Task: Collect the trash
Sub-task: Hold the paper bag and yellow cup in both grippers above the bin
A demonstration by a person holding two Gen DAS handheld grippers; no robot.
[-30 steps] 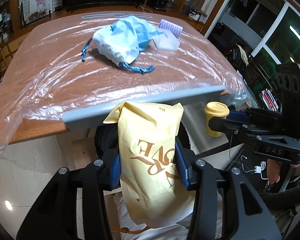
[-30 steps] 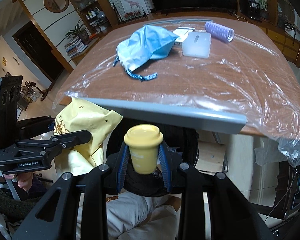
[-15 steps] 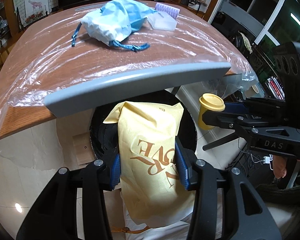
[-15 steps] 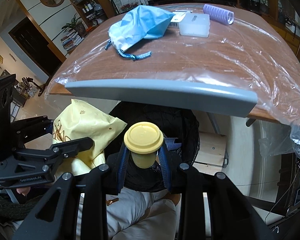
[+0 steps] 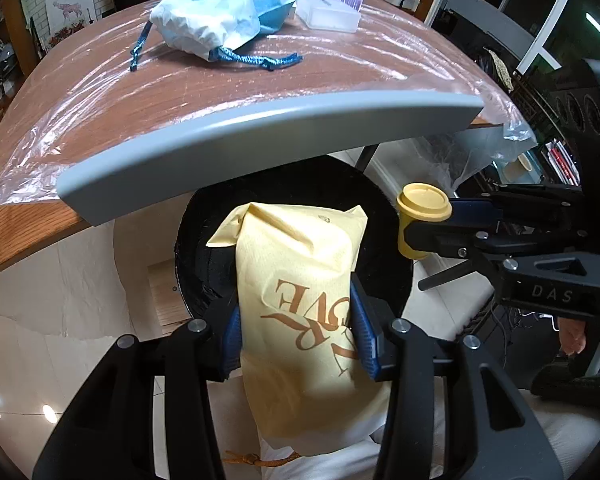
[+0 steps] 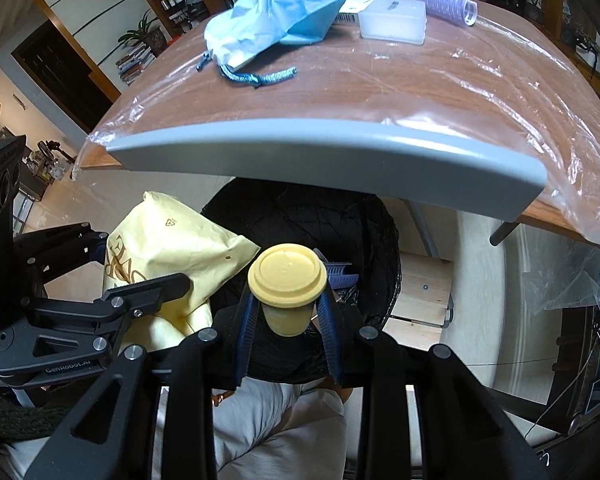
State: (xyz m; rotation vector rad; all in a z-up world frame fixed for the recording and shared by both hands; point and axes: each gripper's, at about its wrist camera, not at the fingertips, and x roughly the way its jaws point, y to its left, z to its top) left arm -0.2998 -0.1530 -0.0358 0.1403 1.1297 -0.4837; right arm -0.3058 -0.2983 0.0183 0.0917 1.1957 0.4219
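The left gripper [image 5: 298,332] is clamping a yellow paper bag [image 5: 300,320] between its blue pads, holding it directly over the black bin [image 5: 204,240] that is sitting under the table edge [image 5: 260,136]. Just to its right, the right gripper [image 6: 287,320] is pinching a small yellow lidded cup [image 6: 287,280] tight, and the cup is hanging over the same bin [image 6: 364,232], close beside the bag [image 6: 172,248].
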